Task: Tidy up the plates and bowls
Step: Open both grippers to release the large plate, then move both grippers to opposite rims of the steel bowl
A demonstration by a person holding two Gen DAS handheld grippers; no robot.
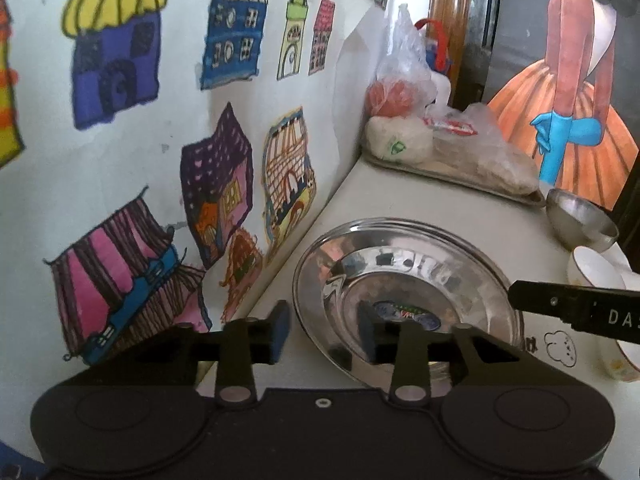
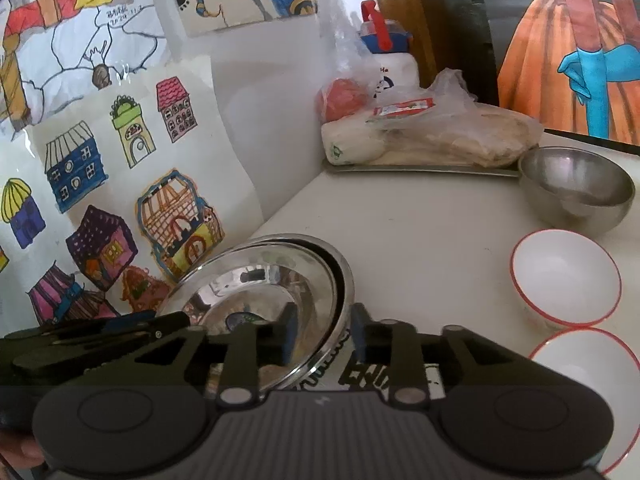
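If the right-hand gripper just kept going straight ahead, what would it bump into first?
Most likely the steel plates: the right gripper is open, with the near rim of the stack between its fingers. Depth is hard to judge, so it may slide around the rim rather than hit it.

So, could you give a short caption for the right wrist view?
Right gripper open astride the rim of stacked steel plates, bowls waiting nearby.
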